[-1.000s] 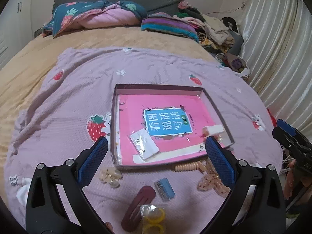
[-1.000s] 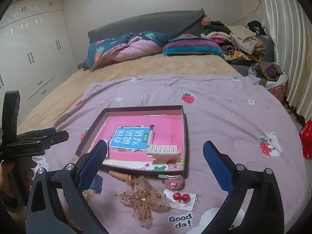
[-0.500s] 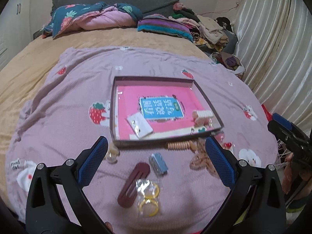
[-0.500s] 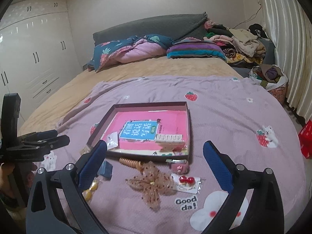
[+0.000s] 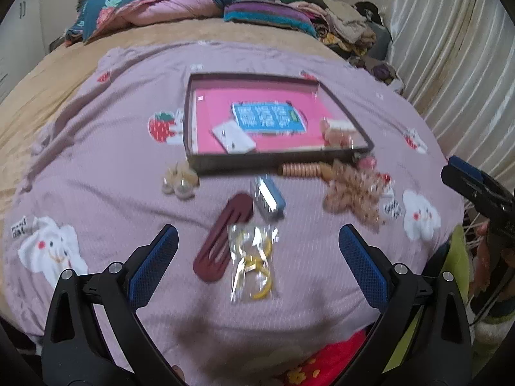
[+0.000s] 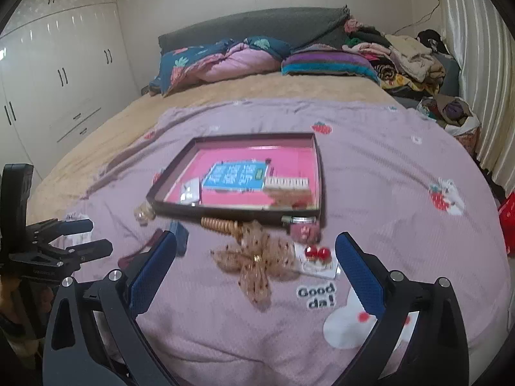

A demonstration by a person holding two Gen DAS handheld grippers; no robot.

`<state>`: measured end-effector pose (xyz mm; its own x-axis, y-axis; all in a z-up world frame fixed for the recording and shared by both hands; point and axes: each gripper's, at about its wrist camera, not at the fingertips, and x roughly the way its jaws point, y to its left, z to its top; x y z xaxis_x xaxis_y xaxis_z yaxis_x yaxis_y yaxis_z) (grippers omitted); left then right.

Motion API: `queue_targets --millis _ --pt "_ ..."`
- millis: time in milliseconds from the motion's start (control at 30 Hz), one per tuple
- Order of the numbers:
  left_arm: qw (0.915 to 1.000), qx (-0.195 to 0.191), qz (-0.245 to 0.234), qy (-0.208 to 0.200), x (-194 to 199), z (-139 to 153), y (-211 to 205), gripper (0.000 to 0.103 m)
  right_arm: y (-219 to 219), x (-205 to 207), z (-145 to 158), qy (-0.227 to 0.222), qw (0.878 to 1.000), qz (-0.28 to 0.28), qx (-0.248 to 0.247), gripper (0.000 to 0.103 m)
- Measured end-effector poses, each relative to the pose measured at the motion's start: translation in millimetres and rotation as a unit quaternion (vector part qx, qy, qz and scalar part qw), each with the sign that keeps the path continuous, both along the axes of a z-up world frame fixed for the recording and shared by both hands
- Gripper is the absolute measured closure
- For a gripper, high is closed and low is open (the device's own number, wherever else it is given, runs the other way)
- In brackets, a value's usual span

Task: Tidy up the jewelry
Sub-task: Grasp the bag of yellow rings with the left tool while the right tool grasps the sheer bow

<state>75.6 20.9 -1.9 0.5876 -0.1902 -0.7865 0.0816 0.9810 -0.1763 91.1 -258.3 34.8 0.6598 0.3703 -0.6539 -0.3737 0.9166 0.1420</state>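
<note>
- Left gripper point(image 5: 257, 267): jaws spread wide, nothing between them; it hangs above the near edge of the lilac blanket point(image 5: 96, 167).
- Right gripper point(image 6: 256, 270): jaws likewise spread wide and empty, above the same near edge, to the right of the left one.
- Nearest item, left wrist view: a clear packet of yellow rings point(image 5: 254, 262), lying flat between the left gripper's fingers, its left edge touching a maroon hair clip point(image 5: 225, 234).
- Just beyond the clip: a small blue clip point(image 5: 268, 197).
- To the left, near the tray's near-left corner: a cluster of pale round pieces point(image 5: 180, 181); motion blur hides their exact form.
- To the right: a tan dotted fabric bow point(image 6: 257, 262), with a card of red cherry earrings point(image 6: 317, 259) just right of it and a beaded tan clip point(image 6: 220, 225) on its far side.
- A small pink item point(image 6: 304, 233) lies against the tray's near-right corner; too blurred to identify.
- Container: a shallow dark-walled tray point(image 6: 317, 173) with a pink floor, resting on the blanket beyond the loose items.
- Tray contents: a blue printed label point(image 6: 236, 177) at centre, a small white card point(image 5: 233, 136) near left, a cream comb-like clip point(image 6: 286, 182) near right. The label's print is illegible.
- Far end of the bed: folded quilts point(image 6: 225, 61) and a pile of clothes point(image 6: 405, 61).
</note>
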Motion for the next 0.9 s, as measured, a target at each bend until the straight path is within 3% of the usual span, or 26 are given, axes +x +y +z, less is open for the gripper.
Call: queue_targets --millis 133,233,367,633,800,867,900 --pt "0.9998 0.001 -0.011 0.017 -11 -15 -4 0.013 -1 -6 -14 0.014 1.000 0.002 -0.006 0.005" --pt "0.9994 -0.001 -0.022 0.028 -15 -24 -9 0.024 -2 -10 -22 0.024 1.000 0.005 -0.007 0.005" --pt "0.9981 -0.011 -0.036 0.048 -19 -41 -17 0.047 -3 -13 -34 0.035 0.999 0.009 -0.012 0.005" --pt "0.9966 -0.015 -0.029 0.075 -10 -66 -25 0.051 0 -11 -63 0.062 0.998 0.015 -0.026 0.005" --pt "0.9976 0.011 -0.019 0.065 -2 -70 -27 0.065 4 4 -80 0.077 0.996 0.017 -0.031 0.006" --pt "0.9976 0.019 -0.015 0.066 -1 -70 -25 0.070 9 11 -87 0.084 0.996 0.021 -0.038 0.022" --pt "0.9975 0.016 -0.017 0.067 -4 -69 -24 0.072 12 15 -90 0.089 0.995 0.026 -0.040 0.024"
